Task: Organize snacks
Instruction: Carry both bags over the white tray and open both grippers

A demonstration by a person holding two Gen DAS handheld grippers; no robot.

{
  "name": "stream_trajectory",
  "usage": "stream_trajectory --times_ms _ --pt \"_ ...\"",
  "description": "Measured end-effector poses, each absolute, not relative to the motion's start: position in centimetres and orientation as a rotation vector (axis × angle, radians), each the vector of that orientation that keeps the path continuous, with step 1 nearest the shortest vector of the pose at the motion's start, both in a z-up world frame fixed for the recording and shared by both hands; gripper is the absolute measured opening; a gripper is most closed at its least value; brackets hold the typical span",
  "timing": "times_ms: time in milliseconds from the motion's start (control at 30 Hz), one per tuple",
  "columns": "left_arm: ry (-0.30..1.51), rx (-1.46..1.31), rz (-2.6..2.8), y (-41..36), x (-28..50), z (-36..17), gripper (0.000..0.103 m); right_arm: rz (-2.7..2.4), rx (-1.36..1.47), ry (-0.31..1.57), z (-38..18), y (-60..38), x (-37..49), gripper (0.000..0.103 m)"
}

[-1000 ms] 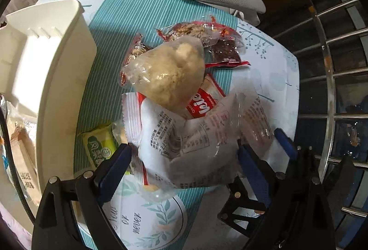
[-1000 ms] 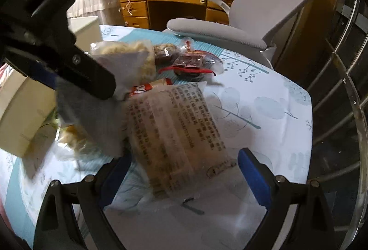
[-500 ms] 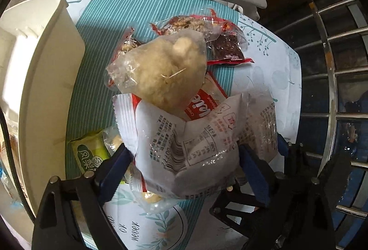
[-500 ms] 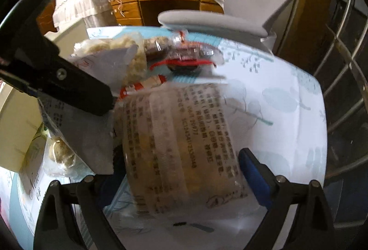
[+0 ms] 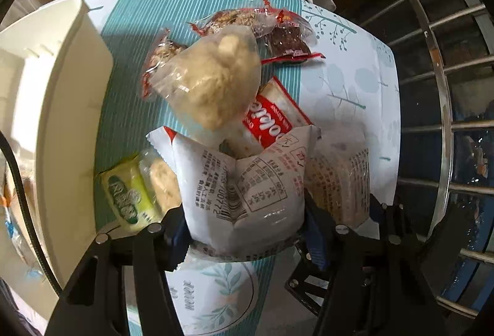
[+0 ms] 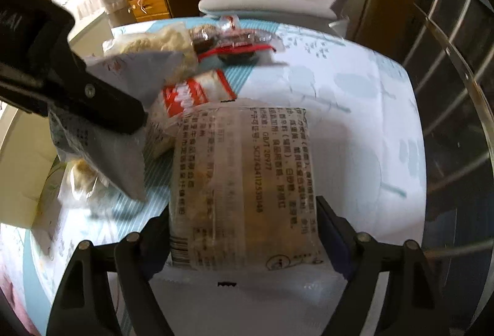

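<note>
Left gripper [image 5: 244,231]: your jaws are closing, pinching the white printed foil snack packet [image 5: 240,187]; light, slippery, crushable, so grip its sealed edge.
Right gripper [image 6: 244,231]: your jaws are closing around the clear printed cake wrapper [image 6: 244,181]; soft, so squeeze gently.

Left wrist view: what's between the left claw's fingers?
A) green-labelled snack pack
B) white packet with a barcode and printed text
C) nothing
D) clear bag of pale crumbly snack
B: the white packet sits between the fingers of the left claw, whose jaws are closing and pinching its sides, while the green-labelled pack lies on the table to its left and the clear bag lies beyond it.
</note>
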State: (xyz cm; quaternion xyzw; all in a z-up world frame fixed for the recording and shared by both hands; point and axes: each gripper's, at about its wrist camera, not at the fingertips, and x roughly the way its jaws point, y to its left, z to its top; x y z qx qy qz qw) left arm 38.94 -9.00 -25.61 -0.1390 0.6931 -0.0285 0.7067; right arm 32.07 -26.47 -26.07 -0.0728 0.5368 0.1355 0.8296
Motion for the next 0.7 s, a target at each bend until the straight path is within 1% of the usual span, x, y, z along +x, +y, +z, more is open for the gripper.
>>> stream_trajectory --times_ms 167,367,700 --pt "1.548 -0.306 -0.071 -8.4 37.2 -24.3 0.06 0.283 -0.1 1.205 -25.7 -26.6 29.4 0.081" --pt "1.528 -0.282 -0.102 -7.6 34.6 -21.6 0.06 0.279 -0.037 1.276 -25.1 -26.4 25.6 0.078" --pt "1.509 -0.27 -0.134 -5.3 28.0 -17.1 0.061 0.272 0.06 1.312 -22.7 -24.8 19.2 0.077"
